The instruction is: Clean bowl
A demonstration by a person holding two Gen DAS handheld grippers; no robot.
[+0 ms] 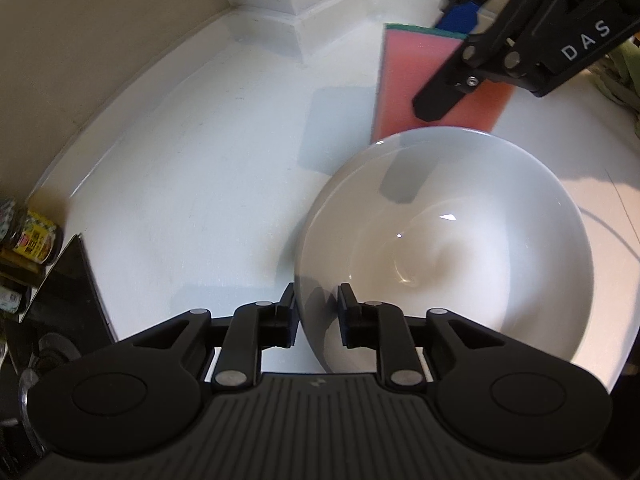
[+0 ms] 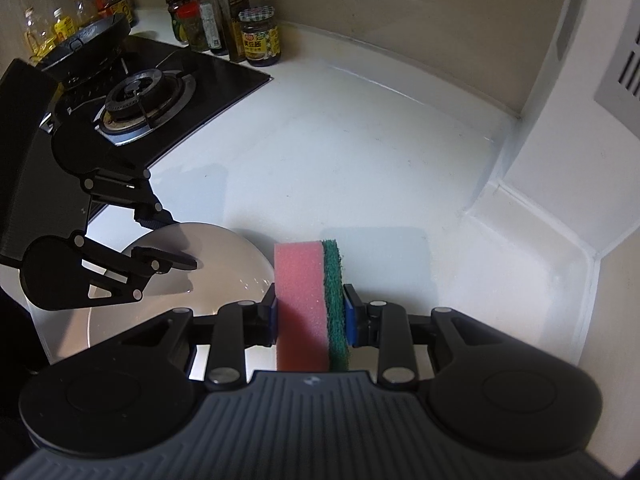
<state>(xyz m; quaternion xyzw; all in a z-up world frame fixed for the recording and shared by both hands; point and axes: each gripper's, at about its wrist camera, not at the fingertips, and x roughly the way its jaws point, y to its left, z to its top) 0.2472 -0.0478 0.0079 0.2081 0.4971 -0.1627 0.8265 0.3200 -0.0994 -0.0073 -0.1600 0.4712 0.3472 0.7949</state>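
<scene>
Left wrist — bowl (image 1: 448, 248) rim between spread fingers (image 1: 286, 312) | right fingers (image 2: 268, 312) pinching sponge (image 2: 308, 304)

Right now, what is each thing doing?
Bowl: upright on the counter, looks empty, rim between the left tongs.
Left tongs: straddling the rim, a gap showing.
Sponge: pink and green, on edge.
Right tongs: shut on the sponge.
Gas burner: no flame.
</scene>
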